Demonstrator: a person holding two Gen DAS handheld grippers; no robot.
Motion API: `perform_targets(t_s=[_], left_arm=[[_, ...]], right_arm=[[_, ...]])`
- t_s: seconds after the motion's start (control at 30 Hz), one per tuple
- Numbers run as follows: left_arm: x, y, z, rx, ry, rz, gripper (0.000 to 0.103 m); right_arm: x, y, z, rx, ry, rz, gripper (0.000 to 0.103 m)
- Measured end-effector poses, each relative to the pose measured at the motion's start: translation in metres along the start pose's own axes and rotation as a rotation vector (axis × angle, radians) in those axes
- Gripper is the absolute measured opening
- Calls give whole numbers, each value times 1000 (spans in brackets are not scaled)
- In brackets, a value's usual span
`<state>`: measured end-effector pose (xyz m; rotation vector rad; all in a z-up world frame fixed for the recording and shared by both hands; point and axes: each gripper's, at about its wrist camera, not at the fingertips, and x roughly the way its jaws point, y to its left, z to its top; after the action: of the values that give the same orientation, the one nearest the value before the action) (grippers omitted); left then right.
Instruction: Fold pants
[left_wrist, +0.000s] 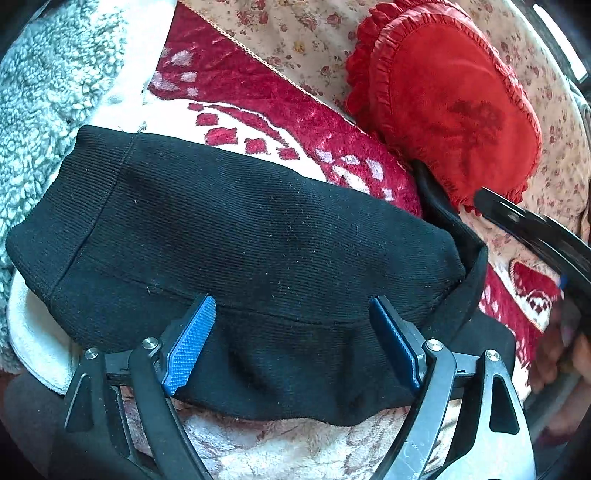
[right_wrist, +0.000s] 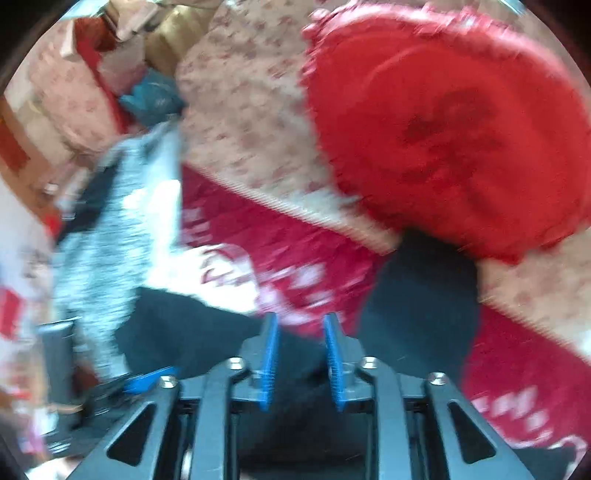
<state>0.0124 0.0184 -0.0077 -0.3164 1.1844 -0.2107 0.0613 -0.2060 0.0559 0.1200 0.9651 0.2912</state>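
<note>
The black ribbed pants (left_wrist: 240, 236) lie folded into a compact bundle on a red and white patterned blanket (left_wrist: 258, 107). My left gripper (left_wrist: 291, 314) is open, its blue pads (left_wrist: 192, 339) wide apart just above the near edge of the bundle, holding nothing. In the blurred right wrist view my right gripper (right_wrist: 301, 332) is open with a narrower gap and empty, above black cloth of the pants (right_wrist: 417, 295). The right gripper's black frame (left_wrist: 535, 236) shows at the right edge of the left wrist view.
A red frilled cushion (left_wrist: 450, 103) leans on the floral sofa back (left_wrist: 295, 33), close behind the pants; it also fills the upper right of the right wrist view (right_wrist: 461, 129). A grey-white fleece throw (left_wrist: 48, 92) lies to the left. A pale plush cover (left_wrist: 295, 443) lies below.
</note>
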Motion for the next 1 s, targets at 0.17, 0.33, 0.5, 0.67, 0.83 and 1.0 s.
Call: perform_targets(t_s=[0.17, 0.33, 0.5, 0.67, 0.83, 1.0], left_arm=[[3, -1, 0, 4, -6, 0, 88], [4, -5, -2, 26, -6, 11, 89], [2, -8, -4, 18, -4, 0, 90], [-5, -14, -9, 5, 8, -49, 89], [-12, -29, -21, 28, 16, -83, 89], [-6, -49, -40, 97, 45, -53, 90]], right_arm=[[63, -18, 15, -2, 141, -176, 36], [81, -43, 10, 37, 116, -196, 7], [32, -53, -3, 11, 45, -192, 5], [-38, -64, -34, -6, -3, -187, 5], [-82, -89, -103, 85, 13, -182, 5], [-65, -123, -175, 279, 86, -154, 5]])
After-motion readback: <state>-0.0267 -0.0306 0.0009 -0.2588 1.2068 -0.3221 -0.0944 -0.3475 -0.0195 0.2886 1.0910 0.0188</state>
